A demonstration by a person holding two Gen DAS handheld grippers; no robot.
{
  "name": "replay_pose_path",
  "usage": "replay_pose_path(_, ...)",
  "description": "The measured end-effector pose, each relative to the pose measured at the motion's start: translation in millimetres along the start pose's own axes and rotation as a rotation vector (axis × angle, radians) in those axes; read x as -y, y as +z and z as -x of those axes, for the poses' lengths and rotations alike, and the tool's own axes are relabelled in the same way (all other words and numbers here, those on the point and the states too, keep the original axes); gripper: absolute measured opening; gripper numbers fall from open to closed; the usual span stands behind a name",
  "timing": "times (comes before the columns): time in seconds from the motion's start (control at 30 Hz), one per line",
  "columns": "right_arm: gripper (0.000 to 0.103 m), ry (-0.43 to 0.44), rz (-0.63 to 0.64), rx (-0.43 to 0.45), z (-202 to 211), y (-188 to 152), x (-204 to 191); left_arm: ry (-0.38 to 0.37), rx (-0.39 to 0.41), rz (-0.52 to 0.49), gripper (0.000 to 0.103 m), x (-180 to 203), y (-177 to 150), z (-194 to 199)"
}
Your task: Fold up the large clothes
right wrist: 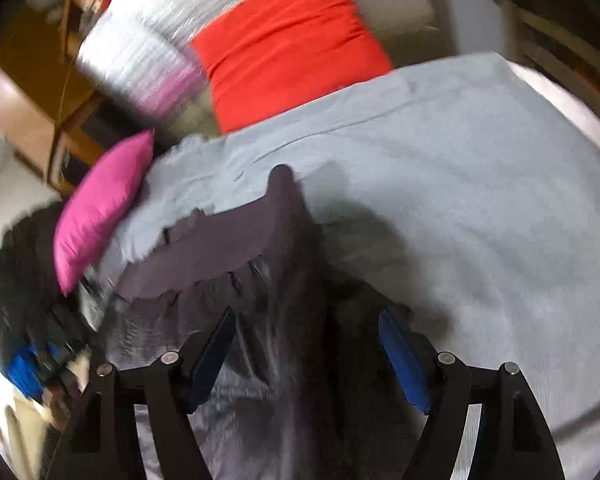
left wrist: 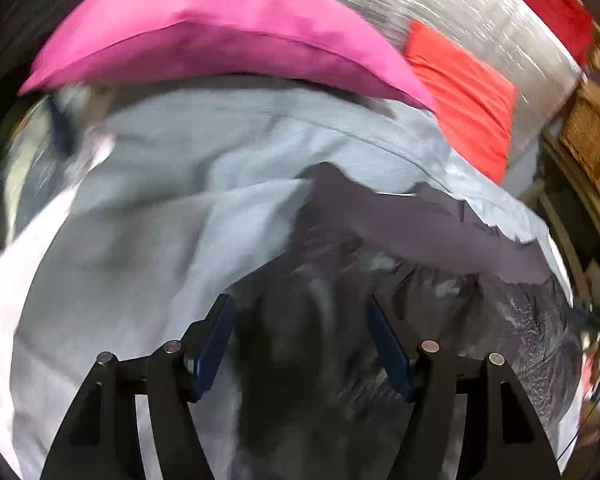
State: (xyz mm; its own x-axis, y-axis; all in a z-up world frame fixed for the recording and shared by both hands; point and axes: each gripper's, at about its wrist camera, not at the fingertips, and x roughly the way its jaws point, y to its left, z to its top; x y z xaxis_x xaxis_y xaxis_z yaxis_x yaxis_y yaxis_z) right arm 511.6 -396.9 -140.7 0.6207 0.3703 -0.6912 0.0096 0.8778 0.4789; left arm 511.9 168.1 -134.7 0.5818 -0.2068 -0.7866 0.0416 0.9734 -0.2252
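Behind everything you have a bed covered by a pale grey sheet (right wrist: 480, 184), with a pink pillow (left wrist: 220, 36) and a red pillow (right wrist: 292, 44) at its far side, toward 12 o'clock in both wrist views. On this sheet lies the dark garment (left wrist: 440, 228), the thing you must fold.

From your left claw (left wrist: 300, 340) the garment lies directly ahead and spreads from 12 toward 2 o'clock; one flat purple-grey fold goes as a long band toward 3 o'clock. From your right claw (right wrist: 308, 344) the same garment lies under and ahead, and its band runs toward 9 o'clock, with one pointed end at 12. So its long axis goes across, from one claw to the other, and both hands seem about equally near.

Both claws stand well apart at the pads. Dark cloth is seen between the pads of each, but no pad presses on it, so I judge that neither claw holds anything.

For moving you have much free sheet at 1 to 3 o'clock of the right claw. On the other side the pink pillow is close to the garment's edge, so there is less room. The pictures are blurred, and fine edges I cannot tell.
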Motion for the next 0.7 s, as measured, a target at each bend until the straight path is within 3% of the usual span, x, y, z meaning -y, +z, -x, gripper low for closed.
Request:
replay_pose_path(0.1, 0.078, -0.053, 0.086, -0.035, -23, 16, -20, 0.016, -0.020, -0.039, 0.069, 18, 19, -17)
replay_pose_path(0.2, 0.071, -0.110, 0.119, -0.061, -42, 25, -29, 0.036, -0.045, -0.051, 0.069, 24, 33, -33)
replay_pose_path(0.23, 0.048, -0.120, 0.125, -0.070, -45, 26, -29, 0.040, -0.066, -0.052, 0.069, 24, 37, -41)
replay_pose_path(0.27, 0.032, -0.119, 0.129, -0.111, -53, 28, -28, 0.043, -0.084, -0.046, 0.065, 23, 37, -49)
replay_pose_path(0.3, 0.032, -0.137, 0.137, -0.127, -57, 27, -28, 0.050, -0.094, -0.044, 0.047, 23, 37, -54)
replay_pose_path(0.37, 0.020, -0.156, 0.173, -0.142, -62, 25, -31, 0.079, -0.117, -0.038, 0.023, 16, 33, -63)
replay_pose_path(0.4, 0.018, -0.167, 0.193, -0.140, -63, 24, -33, 0.067, -0.113, -0.026, 0.013, 13, 31, -64)
replay_pose_path(0.43, 0.014, -0.179, 0.206, -0.123, -60, 25, -35, 0.064, -0.104, -0.018, 0.013, 12, 31, -62)
replay_pose_path(0.57, 0.010, -0.196, 0.218, -0.048, -50, 32, -43, 0.071, -0.077, 0.005, 0.010, 3, 26, -63)
replay_pose_path(0.7, 0.010, -0.214, 0.162, -0.072, -73, 26, -21, 0.069, -0.077, 0.017, 0.011, -3, 22, -67)
